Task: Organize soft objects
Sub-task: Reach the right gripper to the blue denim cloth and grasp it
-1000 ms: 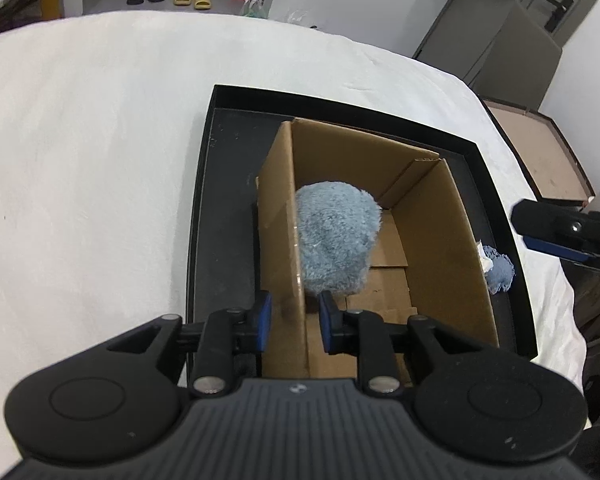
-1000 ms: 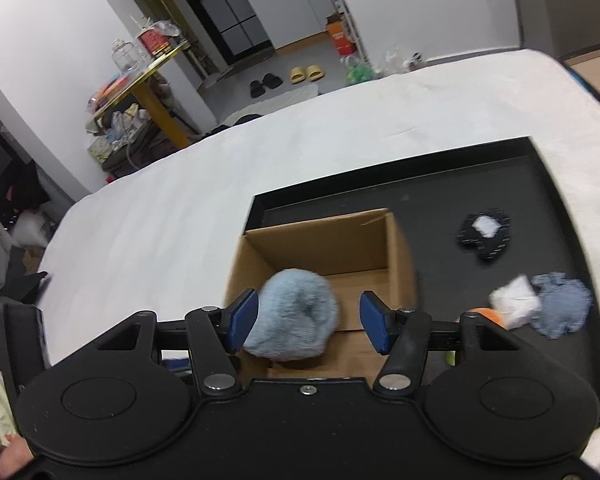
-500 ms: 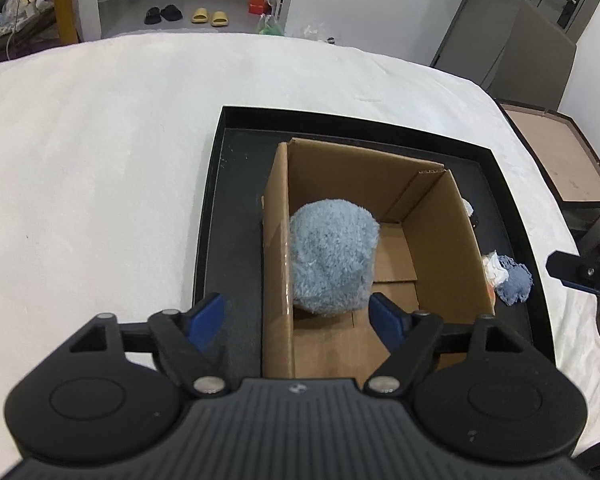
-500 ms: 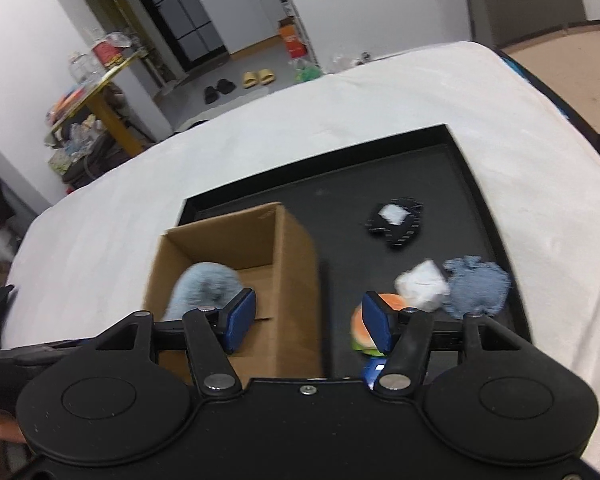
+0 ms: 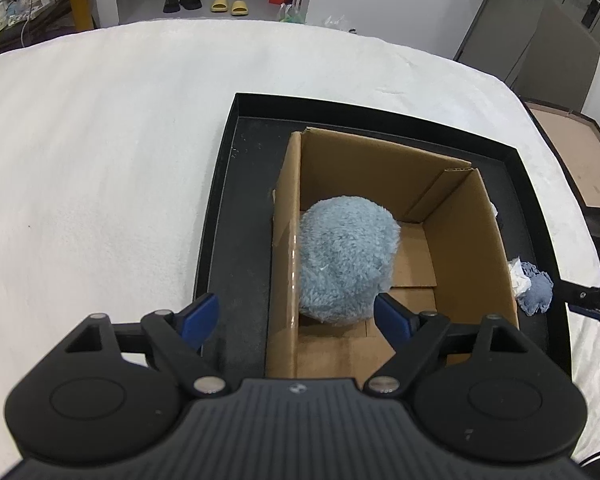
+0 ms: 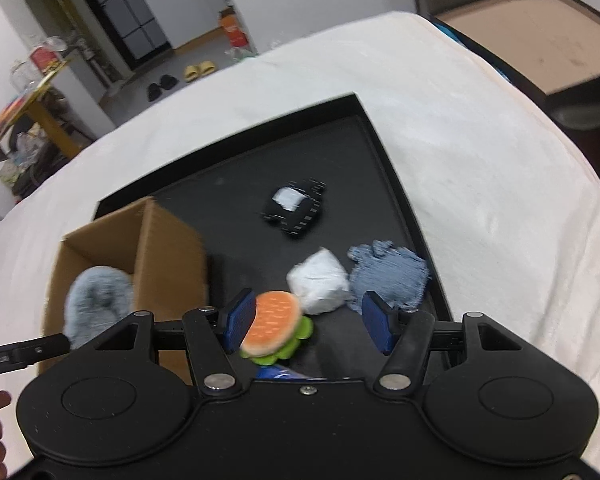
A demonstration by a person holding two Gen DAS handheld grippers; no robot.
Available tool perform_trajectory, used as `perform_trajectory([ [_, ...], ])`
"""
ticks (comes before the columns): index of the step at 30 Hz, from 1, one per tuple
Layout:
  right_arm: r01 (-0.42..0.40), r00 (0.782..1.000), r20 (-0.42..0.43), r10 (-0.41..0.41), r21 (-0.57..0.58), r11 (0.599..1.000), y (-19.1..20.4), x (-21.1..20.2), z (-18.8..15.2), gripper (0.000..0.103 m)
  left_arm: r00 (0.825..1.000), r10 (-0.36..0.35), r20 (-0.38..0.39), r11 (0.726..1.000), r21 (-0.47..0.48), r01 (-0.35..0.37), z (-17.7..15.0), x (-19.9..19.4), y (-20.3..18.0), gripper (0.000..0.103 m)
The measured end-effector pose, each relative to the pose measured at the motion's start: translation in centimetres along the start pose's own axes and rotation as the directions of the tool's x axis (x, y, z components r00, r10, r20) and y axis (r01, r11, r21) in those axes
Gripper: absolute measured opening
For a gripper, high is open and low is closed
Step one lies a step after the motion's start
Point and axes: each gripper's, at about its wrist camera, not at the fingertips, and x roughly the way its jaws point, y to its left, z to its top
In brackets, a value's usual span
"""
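- Landmark: cardboard box (image 5: 384,240), sitting inside black tray (image 5: 236,160) on white cloth (image 5: 100,140).
- Left gripper (image 5: 296,318): jaws wide apart, holding nothing, straddling the box's near-left wall from above.
- Right gripper (image 6: 308,322): jaws also spread, nothing clamped, hovering over the tray just right of the box.
- Fluffy blue plush (image 5: 346,266): already in the box, pressed against its left wall, just ahead of the left gripper's pads.
- Burger plush (image 6: 274,324): on the tray right of the box, close in front of the right gripper's left pad, off-centre between the jaws. Likely next pick.
- White soft lump (image 6: 320,282) and blue knit piece (image 6: 390,276): touching each other, farther right of the box, just beyond the burger.
- Black patterned piece (image 6: 296,208): well beyond the box's right wall, alone mid-tray.
- Something blue partly hidden under the right gripper body, nearest the camera; can't identify.
- Risk: burger off-centre, so closing now probably pinches the edge only; soft toy could squirt out or get pushed into the white lump.
- Risk: white lump and knit piece in contact, so a grab there may drag both.
- Risk: box is light and unheld; a bump from either gripper could slide it across the tray or tip it.
- Right view motion-blurred, so exact clearance from pad to burger not readable.
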Motion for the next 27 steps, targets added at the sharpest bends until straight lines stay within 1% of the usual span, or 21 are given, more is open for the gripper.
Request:
perform_trajectory([
  [4,0.019,1.0,-0.022,-0.019,0.033,0.999,-1.3,1.5,-0.1,0.055,1.0,0.007,0.006,1.0,0.014,-0.007,0.4,0.3,-0.3,0.084],
  [10,0.04,0.998,-0.042,-0.036,0.09,0.995,-2.8,3.2,-0.3,0.055,1.0,0.013,-0.01,0.999,0.035,-0.013,0.6,1.1,-0.7,0.084],
  [12,0.036,0.999,-0.041,-0.032,0.118,0.992,-3.3,3.6,-0.3,0.055,1.0,0.015,-0.012,0.999,0.049,-0.014,0.6,1.2,-1.0,0.084],
  [16,0.052,0.999,-0.015,-0.05,0.186,0.981,-4.2,4.0,-0.3,0.055,1.0,0.013,-0.008,0.998,0.068,-0.012,0.6,1.1,-1.4,0.084],
  [18,0.063,0.998,-0.016,-0.061,0.213,0.975,-4.7,4.4,-0.1,0.055,1.0,0.01,-0.007,0.997,0.075,-0.01,0.6,1.1,-1.4,0.084],
  [22,0.07,0.997,-0.043,-0.062,0.242,0.968,-5.1,5.4,0.3,0.055,1.0,0.015,-0.016,0.997,0.073,-0.014,0.5,1.2,-1.1,0.084],
  [24,0.08,0.996,-0.05,-0.07,0.239,0.968,-5.0,5.8,0.5,0.055,1.0,0.018,-0.021,0.998,0.068,-0.017,0.5,1.3,-0.8,0.084],
  [26,0.092,0.995,-0.057,-0.08,0.242,0.966,-5.0,6.3,0.7,0.053,1.0,0.018,-0.019,0.997,0.073,-0.016,0.5,1.2,-0.5,0.084],
  [27,0.101,0.994,-0.062,-0.088,0.242,0.965,-4.9,6.3,0.7,0.051,1.0,0.015,-0.016,0.997,0.082,-0.014,0.5,1.0,-0.4,0.084],
])
